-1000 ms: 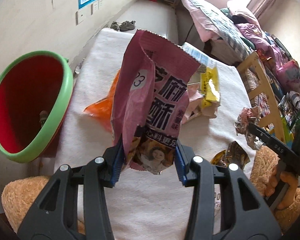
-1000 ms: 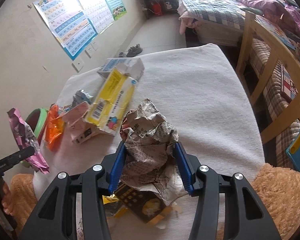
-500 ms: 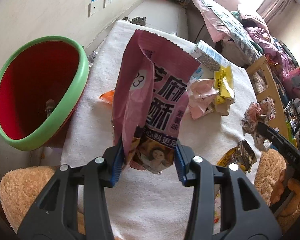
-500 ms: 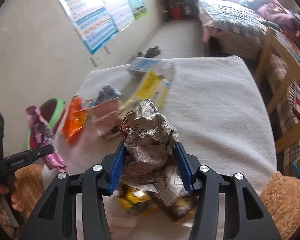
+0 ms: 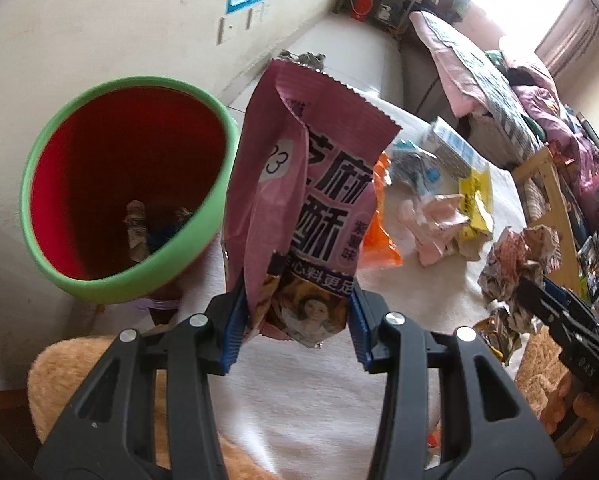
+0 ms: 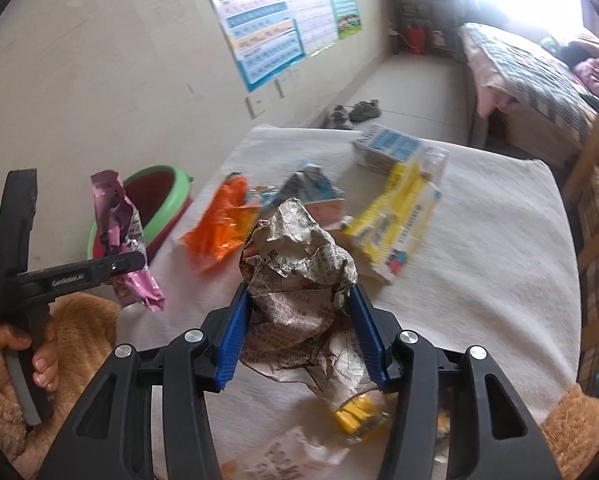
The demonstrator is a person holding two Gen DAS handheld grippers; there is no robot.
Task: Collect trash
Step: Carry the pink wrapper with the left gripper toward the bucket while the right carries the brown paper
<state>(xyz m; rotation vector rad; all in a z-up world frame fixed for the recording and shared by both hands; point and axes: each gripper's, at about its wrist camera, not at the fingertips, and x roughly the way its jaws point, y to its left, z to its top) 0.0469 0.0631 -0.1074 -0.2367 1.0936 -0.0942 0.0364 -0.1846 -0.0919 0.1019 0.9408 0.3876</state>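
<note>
Left gripper (image 5: 295, 336) clamped on pink snack bag (image 5: 299, 216) held above desk (image 5: 299, 400), red bin w/ green rim (image 5: 115, 188) at 10 o'clock, right gripper (image 6: 299, 334) closed on crumpled newspaper (image 6: 295, 276) above desk centre.

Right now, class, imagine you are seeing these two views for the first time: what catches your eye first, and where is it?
The pink snack bag stands out, clamped in the left gripper beside the open red bin with a green rim. Next comes the crumpled newspaper ball squeezed in the right gripper, above the white cloth-covered table, where an orange wrapper and yellow carton lie.
</note>
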